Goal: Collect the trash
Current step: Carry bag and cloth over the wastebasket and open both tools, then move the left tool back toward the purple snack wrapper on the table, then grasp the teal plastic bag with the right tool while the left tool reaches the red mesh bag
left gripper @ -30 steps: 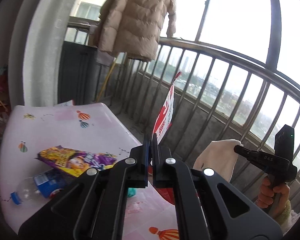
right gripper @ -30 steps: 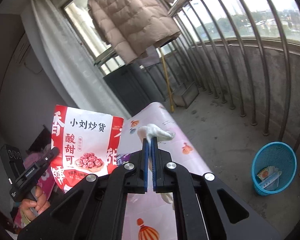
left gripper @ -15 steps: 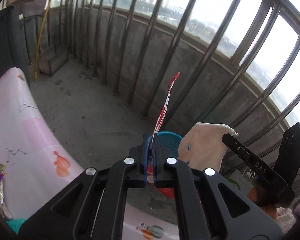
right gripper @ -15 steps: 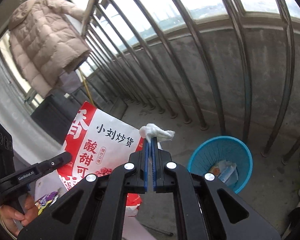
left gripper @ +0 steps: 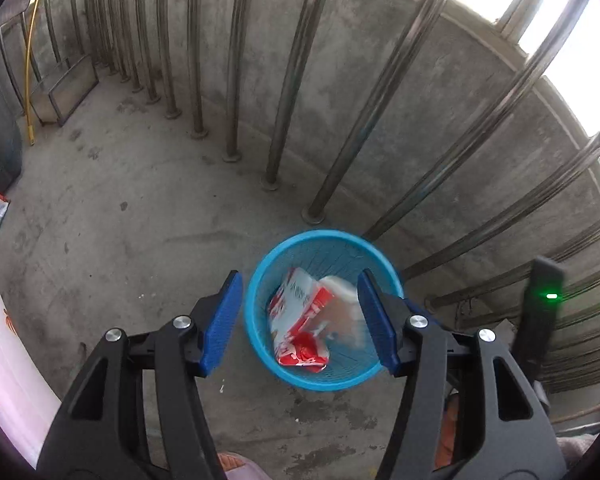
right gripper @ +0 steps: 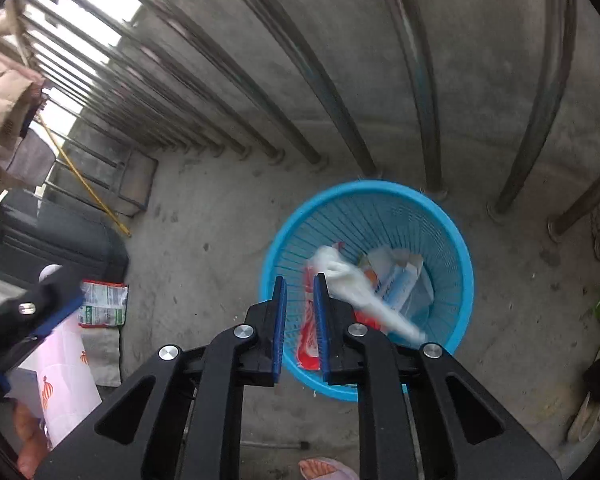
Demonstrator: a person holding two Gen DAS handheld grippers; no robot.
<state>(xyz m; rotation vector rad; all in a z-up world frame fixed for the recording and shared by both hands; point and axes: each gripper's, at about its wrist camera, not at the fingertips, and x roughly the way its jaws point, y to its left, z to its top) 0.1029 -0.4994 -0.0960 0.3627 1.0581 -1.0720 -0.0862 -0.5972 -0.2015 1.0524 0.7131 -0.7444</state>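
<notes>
Both grippers have swung from the table to above the blue basket (left gripper: 256, 280) and let go of what they carried half a second ago. On the left gripper (left gripper: 300, 316) the jaws now stand wide apart with nothing between them; the red and white snack bag (left gripper: 300, 320) that was pinched there shows in the gap but lies below, inside the basket toward its near wall, touching neither pad. Beside the bag, against the right blue pad in this view, a blurred white shape appears to be the tissue (left gripper: 342, 304). On the right gripper (right gripper: 300, 320) the jaws are parted by a narrow gap and hold nothing; the tissue (right gripper: 356, 284) shows blurred just past the right pad, within the basket's (right gripper: 456, 236) rim, over a white carton (right gripper: 396, 280) and the snack bag (right gripper: 310, 340), whose red edge shows through the gap. Whether the tissue has landed cannot be told. The basket stands on the concrete floor (left gripper: 140, 220) close to the steel railing bars (left gripper: 292, 80). At the left edge of the right view, the pink table's (right gripper: 64, 368) corner shows, with a green and white packet (right gripper: 102, 304) on the floor just beyond it.
</notes>
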